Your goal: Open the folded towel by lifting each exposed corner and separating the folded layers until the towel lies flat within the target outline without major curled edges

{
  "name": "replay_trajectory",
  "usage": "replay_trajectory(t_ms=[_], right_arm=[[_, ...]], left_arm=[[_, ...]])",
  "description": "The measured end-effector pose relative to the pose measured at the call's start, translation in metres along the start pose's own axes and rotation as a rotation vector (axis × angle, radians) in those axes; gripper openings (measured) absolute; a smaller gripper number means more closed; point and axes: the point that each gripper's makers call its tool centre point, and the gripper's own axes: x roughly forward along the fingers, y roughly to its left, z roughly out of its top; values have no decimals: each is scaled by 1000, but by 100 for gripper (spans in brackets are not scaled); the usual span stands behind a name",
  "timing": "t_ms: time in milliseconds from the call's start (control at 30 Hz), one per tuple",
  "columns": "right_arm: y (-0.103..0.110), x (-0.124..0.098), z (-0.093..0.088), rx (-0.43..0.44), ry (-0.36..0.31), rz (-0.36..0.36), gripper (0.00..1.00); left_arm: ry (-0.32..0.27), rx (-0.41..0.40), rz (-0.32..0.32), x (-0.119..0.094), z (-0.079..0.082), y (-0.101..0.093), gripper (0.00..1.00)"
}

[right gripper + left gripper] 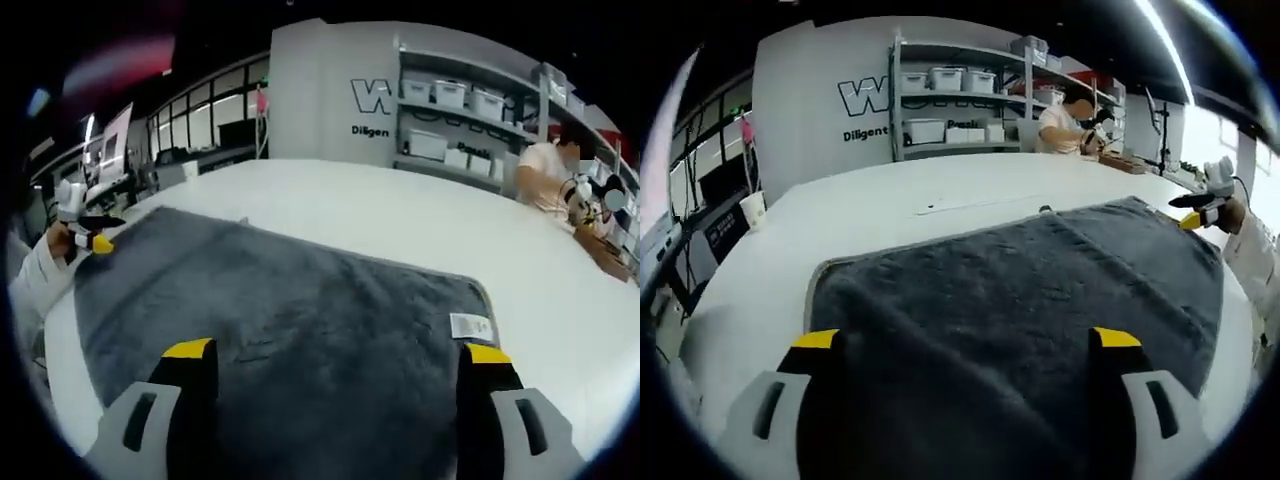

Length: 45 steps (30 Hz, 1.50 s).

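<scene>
1. Left gripper view first: we are seeing the left gripper [967, 345] nearest us, its two yellow-tipped jaws standing wide apart and gripping nothing; the dark grey towel [1040, 290] is lying between and beyond them.
2. We are seeing the towel spreading out over the white table [890, 205], its near left corner rounded and its edges lying mostly flat; a faint line is running across the table just past the towel's far edge.
3. At the towel's far right corner we are noticing the other gripper [1196, 212], held by a hand in a white sleeve [1252, 245].
4. Farther off, a paper cup [753, 210] is sitting near the table's left edge; beyond the table a person [1065, 125] is sitting by shelves of white bins [950, 80].
5. Right gripper view: we are seeing the right gripper [337, 350] with its jaws likewise spread open and empty above the towel [290, 310]; a small white label [471, 326] is lying at the towel's right corner, just inside the right jaw.
6. Out at the towel's far left corner we are seeing the left gripper [92, 238], too small for us to tell its jaws there.
</scene>
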Motion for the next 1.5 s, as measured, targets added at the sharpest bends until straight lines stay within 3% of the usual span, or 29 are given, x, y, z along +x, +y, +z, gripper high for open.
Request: replay_trajectory(t_ms=[100,200,300,400,633,667,833,1500], right_arm=[[5,-3,-7,7,0,6,99],[12,-4,-21,10,22,13,99],[13,-3,-26,14,31,15,99],[21,-2,-38,-2,76,34,99],[20,-2,-57,-8,135,39,99],[21,-5,-55,-7,104,40,99],[22,-6,-55,-14,89,45,99],[22,-14,-58,-33,34,80,100]], left_arm=[[-25,-26,15,-5,-3,0,99],[-9,11,42,-9,-15,1,99],[10,1,31,-7,-24,-1,99],[39,8,61,-5,-36,6,99],[1,-9,69,-11,-36,10,99],[-8,-14,76,-12,-37,12,99],[-36,-13,69,-15,-37,14,99],[-16,-13,69,-29,-45,14,99]])
